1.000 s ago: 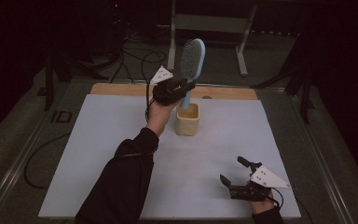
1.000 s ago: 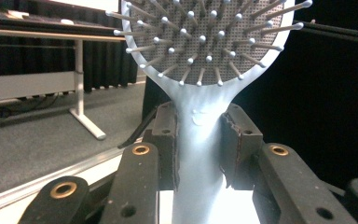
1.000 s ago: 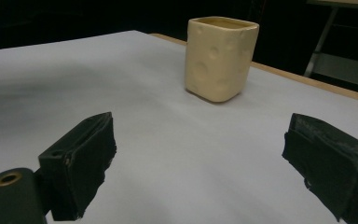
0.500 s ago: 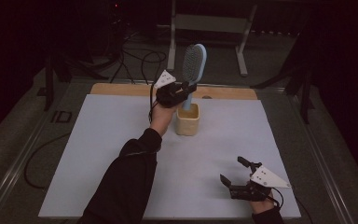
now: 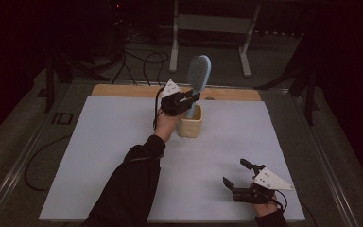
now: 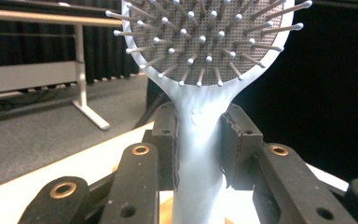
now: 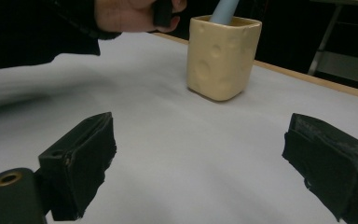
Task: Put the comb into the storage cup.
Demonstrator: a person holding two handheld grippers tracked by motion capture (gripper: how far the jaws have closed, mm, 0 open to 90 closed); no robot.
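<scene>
A light blue hairbrush (image 5: 197,78) stands nearly upright with the end of its handle inside a cream square cup (image 5: 190,126) at the middle back of the white table. My left gripper (image 5: 188,98) is shut on the brush's handle (image 6: 199,140), just above the cup's rim; the bristled head (image 6: 205,37) rises beyond the jaws. The cup (image 7: 223,56) with its round dimples and the blue handle (image 7: 223,10) show ahead in the right gripper view. My right gripper (image 5: 240,172) rests low near the table's front right, open, with nothing between its fingers.
A wooden strip (image 5: 123,90) runs along the table's far edge. Beyond it stand a grey metal frame (image 5: 208,28) and cables on the floor (image 5: 137,56). The person's dark sleeve (image 5: 132,189) crosses the table's front middle.
The left gripper has lowered the brush, and its handle end has gone down into the cup. The right gripper has stayed where it was.
</scene>
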